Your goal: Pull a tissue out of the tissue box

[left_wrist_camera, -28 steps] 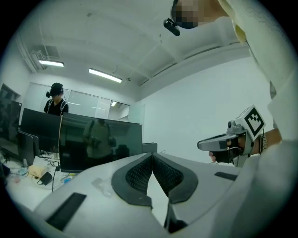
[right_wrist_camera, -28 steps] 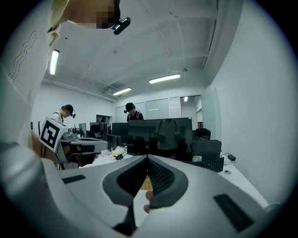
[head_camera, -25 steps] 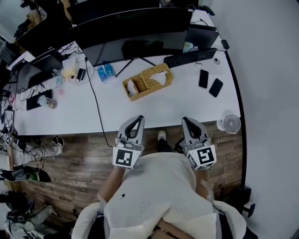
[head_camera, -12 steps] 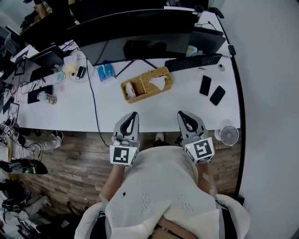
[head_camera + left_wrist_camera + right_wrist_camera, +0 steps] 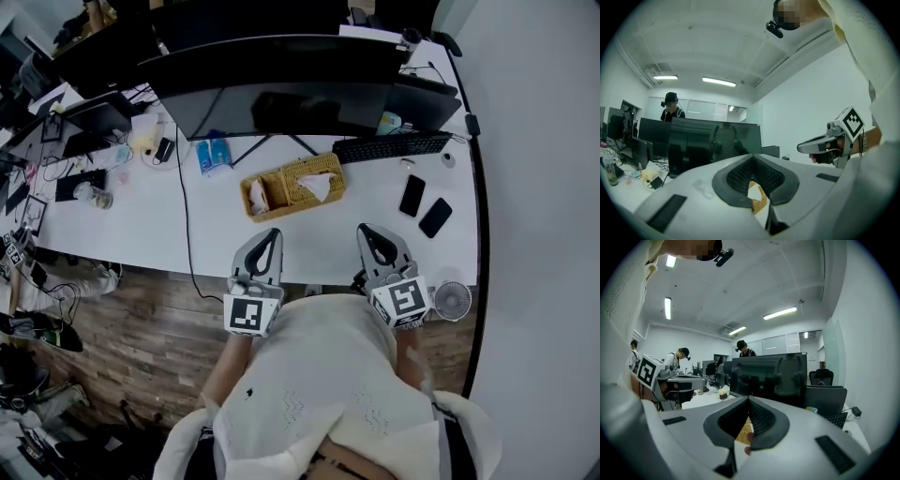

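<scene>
My left tongs point(image 5: 271, 234) and right tongs point(image 5: 365, 229) hang at the near edge of the desk point(image 5: 375, 202). Both are pressed together and hold nothing, since the woven tissue box point(image 5: 319, 167) is not yet within reach, I think. It sits ahead between them, and its tissue point(image 5: 317, 186) pokes up, easy to grab.

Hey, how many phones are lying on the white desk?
2. The first phone lies just in front of the keyboard's right end; the second phone sits beside it, nearer the desk's right edge. Others may be hidden behind the monitors.
</scene>
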Demonstrator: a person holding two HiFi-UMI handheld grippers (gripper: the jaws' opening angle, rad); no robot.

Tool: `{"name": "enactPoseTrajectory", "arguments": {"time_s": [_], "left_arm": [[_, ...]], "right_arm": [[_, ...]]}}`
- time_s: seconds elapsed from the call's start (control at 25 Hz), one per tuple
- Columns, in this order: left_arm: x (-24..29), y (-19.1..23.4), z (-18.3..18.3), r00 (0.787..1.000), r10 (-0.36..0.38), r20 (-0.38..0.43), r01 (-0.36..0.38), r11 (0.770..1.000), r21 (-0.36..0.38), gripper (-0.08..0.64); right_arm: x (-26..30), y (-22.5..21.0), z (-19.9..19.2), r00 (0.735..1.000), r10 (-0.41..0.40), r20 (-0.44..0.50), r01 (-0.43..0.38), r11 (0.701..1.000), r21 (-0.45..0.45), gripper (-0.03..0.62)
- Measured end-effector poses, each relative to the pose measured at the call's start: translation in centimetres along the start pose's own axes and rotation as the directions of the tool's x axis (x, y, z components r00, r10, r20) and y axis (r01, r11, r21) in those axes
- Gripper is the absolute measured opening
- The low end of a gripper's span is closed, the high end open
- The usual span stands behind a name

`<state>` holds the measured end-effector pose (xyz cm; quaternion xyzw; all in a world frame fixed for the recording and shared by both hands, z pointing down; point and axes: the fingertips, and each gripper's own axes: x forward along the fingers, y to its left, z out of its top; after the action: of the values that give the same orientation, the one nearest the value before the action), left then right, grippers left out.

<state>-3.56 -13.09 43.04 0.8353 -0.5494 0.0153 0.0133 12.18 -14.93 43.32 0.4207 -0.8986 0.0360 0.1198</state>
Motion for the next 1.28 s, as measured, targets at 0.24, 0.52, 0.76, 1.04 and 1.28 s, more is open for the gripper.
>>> {"name": "enactPoseTrajectory", "arguments": {"time_s": [0.24,0.52,0.76,1.04,1.28], "left_arm": [[1.4,0.1,-0.7,1.0,0.016,-0.004,-0.016,1.0,-0.013,0.014],[3.0,-1.3,-1.6,0.999,-0.021,-0.04,0.019,0.999,-0.043,0.014],[5.0,-1.8,-3.6,0.995,-0.042,-0.093,0.044,0.999,0.013,0.015],[7.9,-1.9,-5.8,0.986,-0.066,-0.153,0.073,0.996,0.043,0.015],[10.3,-2.0,-8.3,0.968,-0.104,-0.231,0.114,0.993,0.031,0.018]], "right_arm": [[1.3,-0.9,0.3,0.999,0.034,0.003,-0.034,0.999,-0.006,0.002],[2.0,-0.7,-0.4,0.997,0.073,-0.016,-0.073,0.997,0.011,0.002],[2.5,-0.2,-0.9,0.994,0.109,-0.028,-0.109,0.994,0.015,0.002],[2.8,-0.6,-0.8,0.993,0.115,-0.026,-0.115,0.993,0.014,0.002],[3.0,-1.5,-0.9,0.994,0.105,-0.03,-0.105,0.994,0.025,0.002]]}}
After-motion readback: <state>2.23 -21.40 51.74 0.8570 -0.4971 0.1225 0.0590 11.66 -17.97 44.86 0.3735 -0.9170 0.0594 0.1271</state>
